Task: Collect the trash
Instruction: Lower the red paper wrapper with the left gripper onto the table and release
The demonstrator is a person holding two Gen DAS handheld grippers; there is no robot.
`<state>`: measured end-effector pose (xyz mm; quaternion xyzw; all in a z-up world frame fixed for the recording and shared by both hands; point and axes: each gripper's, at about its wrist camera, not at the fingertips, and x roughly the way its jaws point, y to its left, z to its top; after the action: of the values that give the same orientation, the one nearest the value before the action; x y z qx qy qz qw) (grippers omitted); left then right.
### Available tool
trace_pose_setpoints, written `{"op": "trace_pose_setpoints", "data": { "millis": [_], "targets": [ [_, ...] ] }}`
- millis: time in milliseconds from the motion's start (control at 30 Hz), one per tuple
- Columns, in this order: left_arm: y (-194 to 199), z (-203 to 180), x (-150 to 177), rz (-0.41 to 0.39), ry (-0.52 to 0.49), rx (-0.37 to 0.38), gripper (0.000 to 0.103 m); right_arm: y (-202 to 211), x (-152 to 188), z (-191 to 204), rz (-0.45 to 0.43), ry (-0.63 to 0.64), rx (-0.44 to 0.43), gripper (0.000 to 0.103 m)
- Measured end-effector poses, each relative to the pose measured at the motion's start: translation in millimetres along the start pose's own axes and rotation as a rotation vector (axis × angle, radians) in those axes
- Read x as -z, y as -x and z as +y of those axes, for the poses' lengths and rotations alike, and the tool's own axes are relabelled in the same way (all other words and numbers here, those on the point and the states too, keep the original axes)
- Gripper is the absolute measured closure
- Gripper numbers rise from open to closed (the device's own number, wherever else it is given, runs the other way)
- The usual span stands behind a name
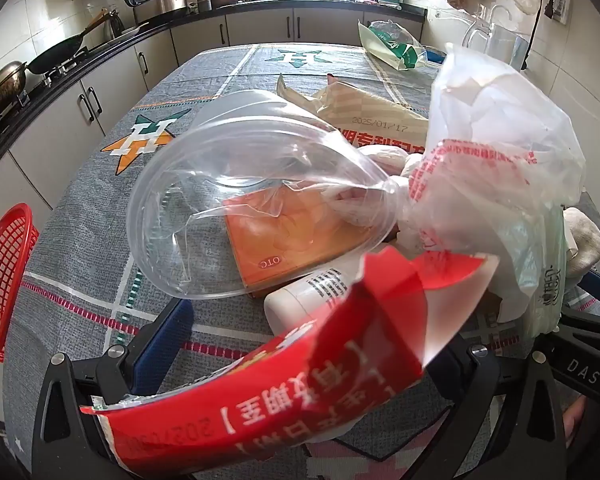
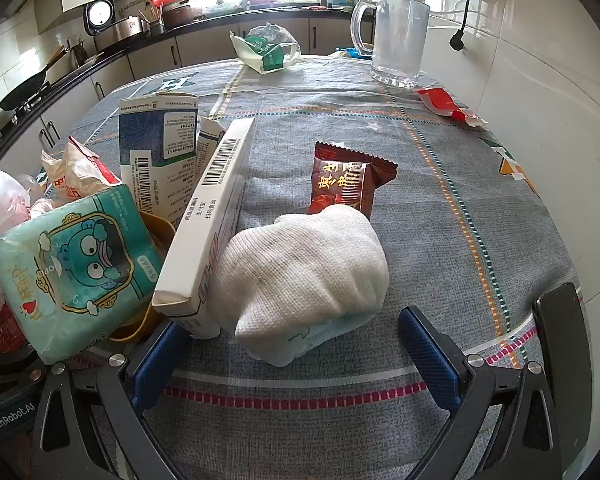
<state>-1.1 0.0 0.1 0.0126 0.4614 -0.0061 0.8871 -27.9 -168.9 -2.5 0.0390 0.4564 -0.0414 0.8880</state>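
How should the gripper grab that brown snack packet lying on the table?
Probably by the brown snack packet's far crimped end, coming from above. It lies flat on the tablecloth, the white cloth bundle covers its near end, and the right gripper is open.

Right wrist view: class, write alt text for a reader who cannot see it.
Open tongs face a white balled cloth on a grey patterned tablecloth, with a dark red snack wrapper just behind it. Boxes and a teal tissue pack pile up at left; a clear jug stands far right.
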Motion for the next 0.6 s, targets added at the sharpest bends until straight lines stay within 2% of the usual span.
{"op": "trace_pose_setpoints", "data": {
  "millis": [167, 367, 533, 600],
  "targets": [
    [14.1, 5.6, 11.8, -0.009, -0.002, 0.020, 0.000, 2.1, 2.6, 0.3, 0.005, 0.008, -0.002, 0.000],
    [58.7, 24.1, 35.6, -0.130, 0.014, -0.002, 0.000, 25.7, 21.9, -10.3, 0.011, 0.009, -0.061, 0.000],
    [87.7, 29.4, 41.2, -0.205, 0.005, -0.022, 0.000, 62.6, 40.9, -8.2, -0.053, -0.003, -0.081, 0.000],
    [106.4, 30.0, 56.6, -0.250, -0.001, -0.029, 0.000, 76.2, 46.8, -6.9, -0.080, -0.006, -0.086, 0.000]
  ]
}}
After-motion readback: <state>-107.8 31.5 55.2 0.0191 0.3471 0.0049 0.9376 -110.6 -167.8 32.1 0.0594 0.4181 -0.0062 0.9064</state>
